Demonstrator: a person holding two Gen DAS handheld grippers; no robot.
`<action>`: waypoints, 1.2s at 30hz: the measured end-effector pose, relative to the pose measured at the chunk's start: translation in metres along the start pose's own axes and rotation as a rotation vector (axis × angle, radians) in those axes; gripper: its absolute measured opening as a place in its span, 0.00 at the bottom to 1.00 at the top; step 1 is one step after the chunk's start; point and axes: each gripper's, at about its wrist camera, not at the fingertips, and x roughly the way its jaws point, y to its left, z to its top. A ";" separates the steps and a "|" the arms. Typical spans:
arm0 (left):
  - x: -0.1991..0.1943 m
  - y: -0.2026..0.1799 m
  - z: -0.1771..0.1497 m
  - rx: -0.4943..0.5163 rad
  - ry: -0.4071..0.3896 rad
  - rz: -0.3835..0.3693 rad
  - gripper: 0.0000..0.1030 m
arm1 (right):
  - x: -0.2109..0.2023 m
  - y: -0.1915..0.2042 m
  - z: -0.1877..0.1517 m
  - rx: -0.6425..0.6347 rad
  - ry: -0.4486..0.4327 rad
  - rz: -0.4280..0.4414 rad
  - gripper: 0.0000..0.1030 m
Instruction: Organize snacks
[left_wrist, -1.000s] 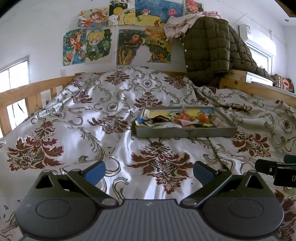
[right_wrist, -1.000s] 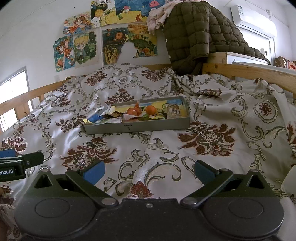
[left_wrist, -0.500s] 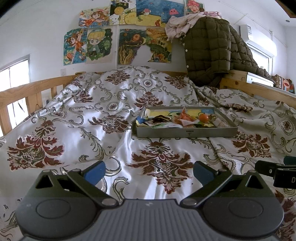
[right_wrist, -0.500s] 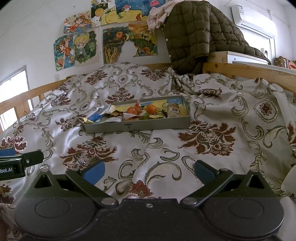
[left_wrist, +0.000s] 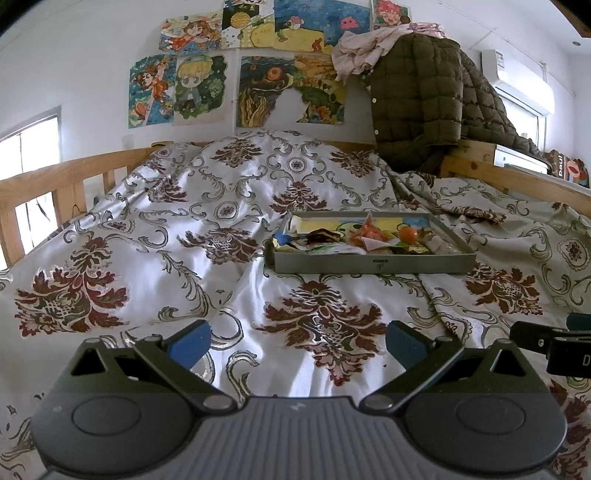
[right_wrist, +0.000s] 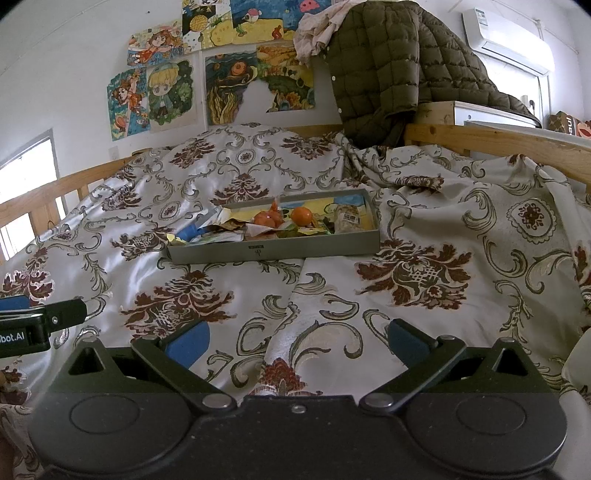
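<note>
Nothing shifted since earlier frame. Left gripper (left_wrist: 295, 343), right gripper (right_wrist: 297, 341): fingers apart, empty. Tray (left_wrist: 373, 263) mid-bed; snacks (right_wrist: 275, 221) light, crinkly, crushable — pinch packet edges gently.

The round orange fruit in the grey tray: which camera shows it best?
The right wrist view: the round orange fruit appears larger there, clear above the grey tray wall. The left wrist view shows it smaller, among wrappers.

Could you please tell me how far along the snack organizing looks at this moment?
Done: nothing that shows. The snacks lie jumbled in the grey tray on the bedspread. In hand: nothing; the left gripper and right gripper are both open, short of the tray. Left: apparently all the sorting.
</note>
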 end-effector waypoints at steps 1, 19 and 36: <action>0.000 0.000 0.000 0.000 0.000 -0.001 1.00 | 0.000 0.000 0.000 0.000 0.000 0.000 0.99; 0.003 0.000 -0.002 -0.022 0.033 0.021 1.00 | 0.001 0.001 -0.004 -0.002 0.007 -0.001 0.99; 0.007 0.000 -0.003 -0.022 0.075 0.046 1.00 | 0.004 0.004 -0.008 -0.008 0.022 0.002 0.99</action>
